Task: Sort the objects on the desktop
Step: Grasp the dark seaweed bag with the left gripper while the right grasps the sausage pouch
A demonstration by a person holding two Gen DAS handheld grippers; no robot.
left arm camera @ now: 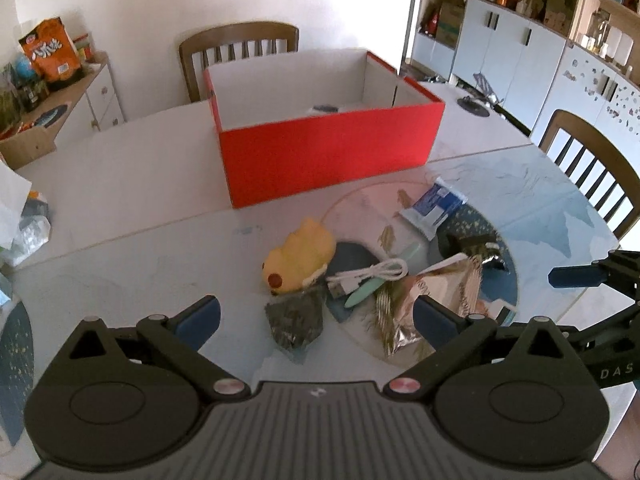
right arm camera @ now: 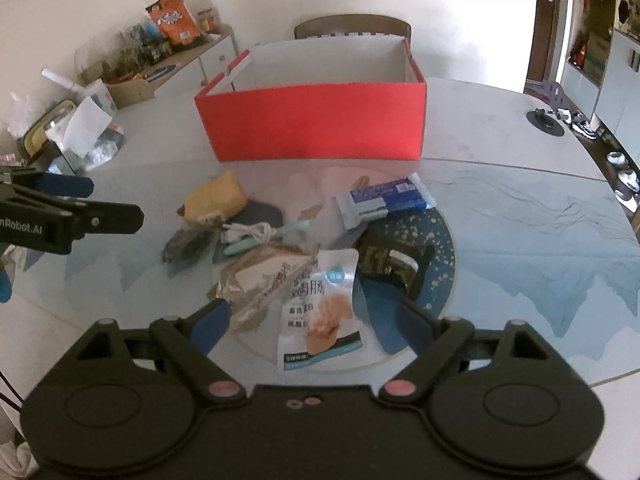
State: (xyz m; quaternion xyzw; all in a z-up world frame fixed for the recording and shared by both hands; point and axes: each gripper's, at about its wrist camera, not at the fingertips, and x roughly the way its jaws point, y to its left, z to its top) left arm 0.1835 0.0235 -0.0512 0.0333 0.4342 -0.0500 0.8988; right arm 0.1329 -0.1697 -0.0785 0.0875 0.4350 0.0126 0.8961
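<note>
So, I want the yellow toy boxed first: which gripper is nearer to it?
Left. The left gripper hovers open just short of the yellow toy, which lies ahead between its fingers. The right gripper is over the snack packets, with the toy well off to its left.

The left gripper (left arm camera: 316,316) hangs above the table (left arm camera: 120,200) with its blue pads wide apart and nothing clamped. Just ahead of it lie a dark packet (left arm camera: 296,320), a yellow plush toy (left arm camera: 298,256), a white cable (left arm camera: 368,274) and a foil bag (left arm camera: 424,300). Farther ahead stands the red box (left arm camera: 328,152). The right gripper's blue finger (left arm camera: 576,276) shows at the right edge.
</note>
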